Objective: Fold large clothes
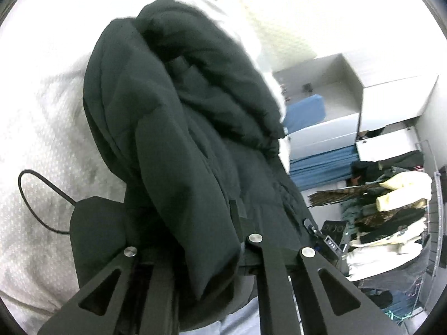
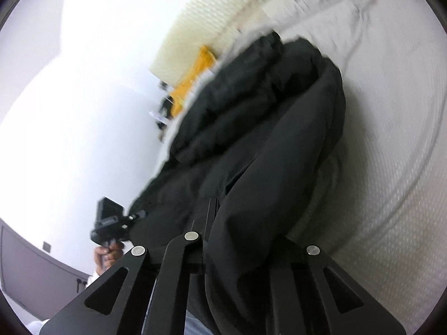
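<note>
A dark padded jacket [image 1: 178,117] hangs bunched from both grippers above a white quilted bed [image 1: 42,145]. My left gripper [image 1: 220,223] is shut on a thick fold of it, and the cloth drapes over the fingers and hides the tips. In the right wrist view the same jacket [image 2: 265,128] trails away over the bed [image 2: 391,139]. My right gripper [image 2: 223,220] is shut on another fold, with only one finger [image 2: 209,215] showing as a thin dark edge. The left gripper's body [image 2: 107,220] appears at the left there, held by a person's hand [image 2: 107,254].
To the right in the left wrist view stand white shelf boxes [image 1: 391,103], blue fabric [image 1: 315,167] and a wire rack [image 1: 396,217] with several folded clothes. A black cable [image 1: 36,192] loops over the bed. A yellow object [image 2: 192,78] and a white wall [image 2: 69,111] lie beyond the bed.
</note>
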`<state>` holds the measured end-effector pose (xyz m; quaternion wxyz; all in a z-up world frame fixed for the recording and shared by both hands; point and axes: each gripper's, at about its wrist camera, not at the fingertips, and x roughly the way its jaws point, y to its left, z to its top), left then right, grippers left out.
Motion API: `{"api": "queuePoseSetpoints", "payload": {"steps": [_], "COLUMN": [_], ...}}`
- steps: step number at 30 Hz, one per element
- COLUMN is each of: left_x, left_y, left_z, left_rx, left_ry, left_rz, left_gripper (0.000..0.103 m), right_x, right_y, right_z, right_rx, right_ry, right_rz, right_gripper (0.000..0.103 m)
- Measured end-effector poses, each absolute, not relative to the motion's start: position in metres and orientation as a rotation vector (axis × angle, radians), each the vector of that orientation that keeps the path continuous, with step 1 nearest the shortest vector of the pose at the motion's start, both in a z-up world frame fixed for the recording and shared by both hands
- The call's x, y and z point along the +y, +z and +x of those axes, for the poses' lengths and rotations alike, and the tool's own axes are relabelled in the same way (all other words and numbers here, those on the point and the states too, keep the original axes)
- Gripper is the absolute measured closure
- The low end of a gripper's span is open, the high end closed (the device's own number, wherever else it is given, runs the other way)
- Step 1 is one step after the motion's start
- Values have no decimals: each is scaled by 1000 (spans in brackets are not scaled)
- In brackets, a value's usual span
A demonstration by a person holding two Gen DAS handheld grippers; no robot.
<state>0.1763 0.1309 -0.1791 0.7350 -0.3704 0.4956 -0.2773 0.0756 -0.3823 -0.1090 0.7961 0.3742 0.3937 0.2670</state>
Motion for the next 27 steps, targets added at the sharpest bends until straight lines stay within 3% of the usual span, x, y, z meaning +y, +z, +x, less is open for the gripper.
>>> {"api": "queuePoseSetpoints", "payload": {"steps": [12, 27], "left_x": [181, 235], "left_y": [-80, -7], "left_z": [135, 55], "left_rx": [908, 849], "left_ry": [-661, -670], "left_rz": [-792, -714], "left_gripper": [97, 98], "right_x": [-405, -385], "right_y": [-41, 35], "right_z": [18, -71], "right_rx": [635, 656], "right_ry": [656, 658], "right_rz": [843, 730], "right_gripper": [97, 97]}}
